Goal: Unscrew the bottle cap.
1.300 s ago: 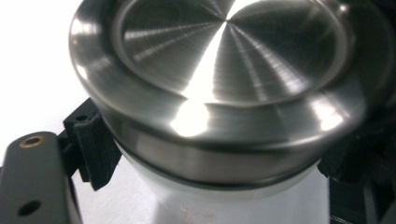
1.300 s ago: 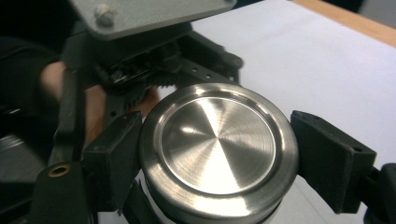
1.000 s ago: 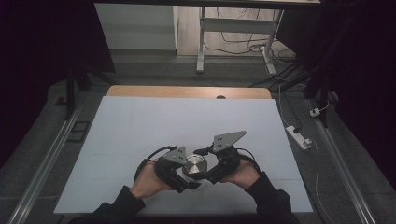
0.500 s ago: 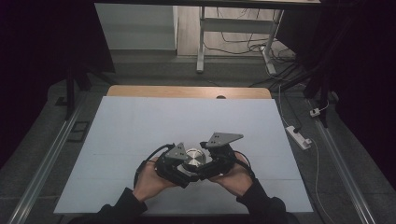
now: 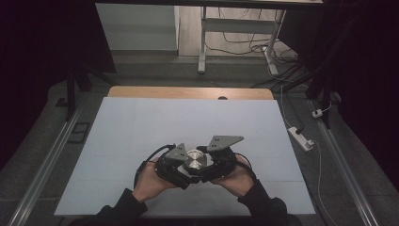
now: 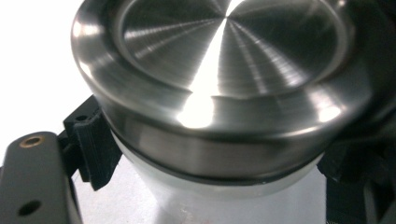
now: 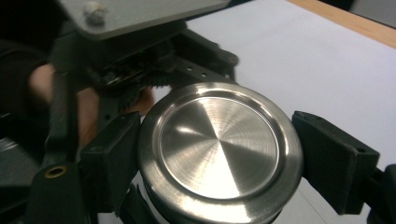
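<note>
Steel lid (image 5: 195, 159), brushed and shiny, sits on a pale jar (image 6: 224, 200) held just above the white table (image 5: 141, 122), near its front edge and about midway along it. We hold the jar between our two grippers.

Left gripper (image 5: 175, 165) reaches the jar from its left; jaws narrow and clamped on the pale body just under the lid's rim. Right gripper (image 5: 214, 162) comes from the jar's right; its jaws have just been closing, and the black pads (image 7: 334, 158) now press on opposite sides of the lid's rim.

Handling, as we judge it: lid stiff, smooth, likely slippery under the pads; a rounded rim gives little to bite on, so the grip should sit square across the widest part. Jar body looks like plastic or frosted glass; we cannot tell which. Probably light. If the lid is threaded, turning it against the left hold is the way.

Room: behind the jar the table lies bare to its wooden back strip (image 5: 188, 92). Front edge is close beneath our hands (image 5: 150, 181), so anything dropped may roll off there.
</note>
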The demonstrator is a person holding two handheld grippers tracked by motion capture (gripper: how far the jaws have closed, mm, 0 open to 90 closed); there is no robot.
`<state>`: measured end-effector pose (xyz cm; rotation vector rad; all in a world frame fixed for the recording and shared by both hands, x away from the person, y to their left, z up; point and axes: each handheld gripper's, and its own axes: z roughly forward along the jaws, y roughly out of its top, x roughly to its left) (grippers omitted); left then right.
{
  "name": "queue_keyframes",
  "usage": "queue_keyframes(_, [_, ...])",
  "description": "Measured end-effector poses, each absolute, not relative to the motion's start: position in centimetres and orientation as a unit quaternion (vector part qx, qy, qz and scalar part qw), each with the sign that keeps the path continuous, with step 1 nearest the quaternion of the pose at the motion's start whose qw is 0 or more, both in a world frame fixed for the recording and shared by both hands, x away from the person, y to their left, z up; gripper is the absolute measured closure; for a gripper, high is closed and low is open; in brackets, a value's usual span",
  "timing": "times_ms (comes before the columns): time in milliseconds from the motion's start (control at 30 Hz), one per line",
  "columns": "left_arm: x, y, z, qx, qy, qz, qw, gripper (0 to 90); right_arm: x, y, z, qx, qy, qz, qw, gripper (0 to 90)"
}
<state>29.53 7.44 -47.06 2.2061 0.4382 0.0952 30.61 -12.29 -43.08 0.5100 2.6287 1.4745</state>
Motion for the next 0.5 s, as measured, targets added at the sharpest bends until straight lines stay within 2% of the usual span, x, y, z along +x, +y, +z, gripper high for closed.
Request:
queue_keyframes(33, [29.6, 7.5, -47.1, 0.883, 0.171, 0.030, 0.436, 15.1, 31.0, -12.7, -43.1, 0.148, 0.857, 0.493, 0.020, 18.4])
queue_keyframes(233, [29.4, 7.5, -46.9, 0.885, 0.116, -0.010, 0.451, 15.1, 31.7, -13.6, -43.2, 0.077, 0.855, 0.512, -0.038, 18.4])
queue_keyframes(333, [29.2, 7.3, -46.9, 0.887, 0.107, -0.011, 0.449, 15.1, 31.9, -14.1, -43.3, 0.051, 0.849, 0.523, -0.062, 18.7])
queue_keyframes(367, [29.3, 7.4, -46.9, 0.887, 0.109, -0.009, 0.449, 15.0, 31.9, -14.2, -43.3, 0.051, 0.847, 0.525, -0.063, 18.9])
queue_keyframes(400, [29.3, 7.4, -46.9, 0.886, 0.114, -0.006, 0.449, 15.1, 32.0, -14.3, -43.0, 0.070, 0.842, 0.531, -0.056, 12.4])
queue_keyframes(500, [29.5, 7.8, -46.9, 0.883, 0.135, 0.006, 0.449, 15.0, 31.9, -14.5, -42.5, 0.092, 0.839, 0.534, -0.050, 10.1])
